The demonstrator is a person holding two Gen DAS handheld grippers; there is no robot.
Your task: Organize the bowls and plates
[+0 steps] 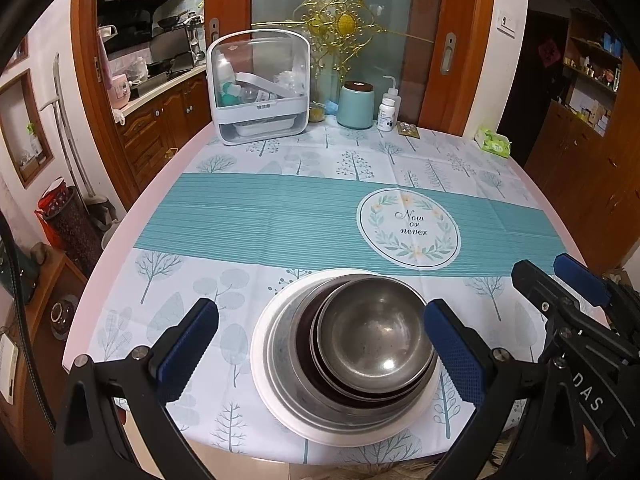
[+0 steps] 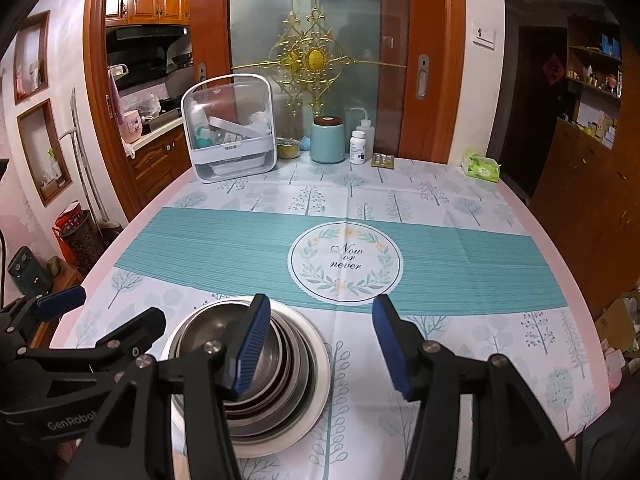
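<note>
Steel bowls [image 1: 372,336] sit nested one inside another on a white plate [image 1: 260,364], the whole stack resting near the front edge of the worktop [image 1: 280,216] on its tree-patterned cloth.

The left tool [image 1: 320,340] is spread wide, its blue pads on either side of the stack and, as far as I can tell, touching nothing. The right tool [image 2: 316,344] is also wide open and holds nothing; its left finger [image 2: 250,346] hangs over the bowls, its other finger out over bare cloth.

The metal bowls look thin, stiff and light, and their polished walls are probably slippery, so a pinch across the rim, one pad inside and one outside, should hold better than squeezing the rounded sides. Nested bowls may stick together or clatter when one is lifted, so I would take the topmost one alone. The plate looks like ceramic: heavier and liable to chip. Its edge lies flat on the cloth and is mostly covered by the bowls, so gripping it will likely be easier once they are off.
</note>
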